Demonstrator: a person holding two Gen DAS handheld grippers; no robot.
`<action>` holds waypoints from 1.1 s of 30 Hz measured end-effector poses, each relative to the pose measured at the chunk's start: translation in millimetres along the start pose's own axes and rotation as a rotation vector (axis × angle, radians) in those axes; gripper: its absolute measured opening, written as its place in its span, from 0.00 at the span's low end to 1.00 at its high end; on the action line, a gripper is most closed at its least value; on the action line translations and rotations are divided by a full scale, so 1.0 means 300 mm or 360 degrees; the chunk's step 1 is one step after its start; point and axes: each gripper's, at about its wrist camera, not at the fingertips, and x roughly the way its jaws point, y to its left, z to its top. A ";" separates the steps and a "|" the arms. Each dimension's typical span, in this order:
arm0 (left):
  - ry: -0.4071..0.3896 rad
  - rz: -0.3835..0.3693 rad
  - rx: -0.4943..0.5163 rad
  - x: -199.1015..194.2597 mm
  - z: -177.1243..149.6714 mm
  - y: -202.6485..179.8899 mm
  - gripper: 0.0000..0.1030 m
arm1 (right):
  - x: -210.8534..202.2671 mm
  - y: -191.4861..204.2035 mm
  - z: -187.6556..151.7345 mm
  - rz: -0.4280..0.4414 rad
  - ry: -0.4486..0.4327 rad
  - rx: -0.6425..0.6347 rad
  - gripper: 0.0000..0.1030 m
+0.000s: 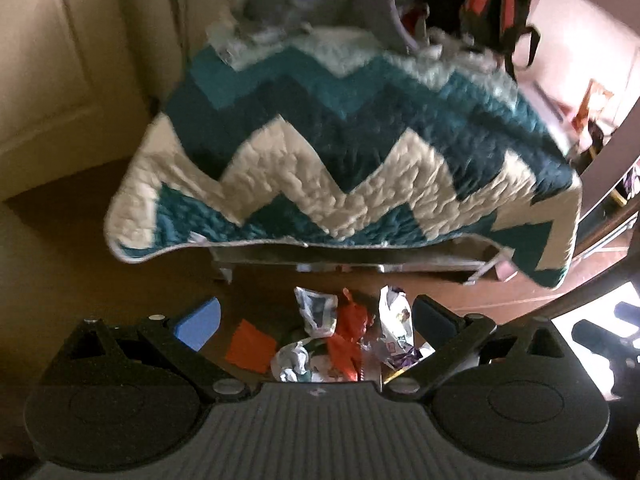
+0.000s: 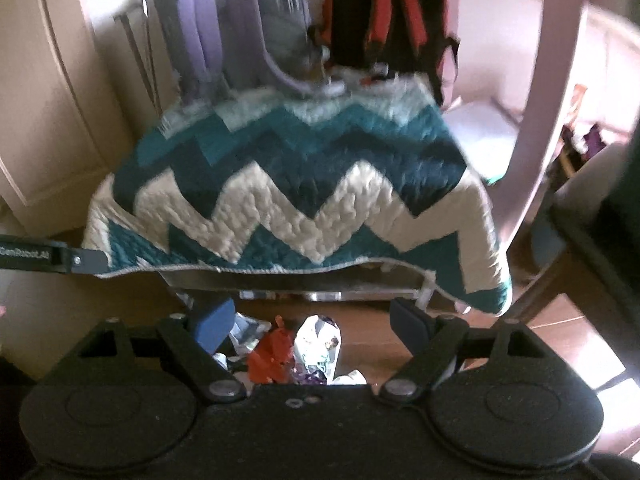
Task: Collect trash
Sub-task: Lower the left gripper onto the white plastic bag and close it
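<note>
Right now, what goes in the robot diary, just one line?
left gripper: open | right gripper: open | wrappers: on floor, untouched | quilt: behind

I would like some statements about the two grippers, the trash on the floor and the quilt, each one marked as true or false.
1. Both grippers are open and hold nothing. True: the left gripper and the right gripper each show a wide gap between the fingers.
2. The trash pile lies on top of the quilt. False: it lies on the brown floor, in front of the hanging edge of the zigzag quilt.
3. There is a crumpled red wrapper among the trash. True.
4. The flat orange piece is gripped by the left gripper. False: it lies on the floor between the open fingers, not gripped.
5. The quilt is plain white. False: it has teal, dark blue and white zigzag bands.
</note>
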 end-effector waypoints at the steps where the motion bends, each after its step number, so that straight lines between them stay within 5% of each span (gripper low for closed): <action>1: 0.0010 0.0004 0.0016 0.037 0.002 -0.001 1.00 | 0.054 -0.018 -0.002 -0.0011 0.0023 -0.0011 0.82; 12: 0.0296 0.0008 0.0095 0.479 -0.039 0.028 1.00 | 0.573 -0.073 -0.047 0.0089 0.0460 0.0060 0.80; 21: 0.0495 0.0068 0.0001 0.872 -0.067 0.045 0.99 | 0.970 -0.060 -0.183 0.0156 0.0742 0.0224 0.80; 28: 0.0671 0.0046 -0.0050 1.107 -0.107 0.063 0.99 | 1.108 -0.080 -0.300 0.0108 0.0858 0.0285 0.79; 33: 0.0724 0.0005 -0.0159 1.203 -0.111 0.092 0.97 | 1.164 -0.027 -0.355 0.0184 0.0907 0.0119 0.79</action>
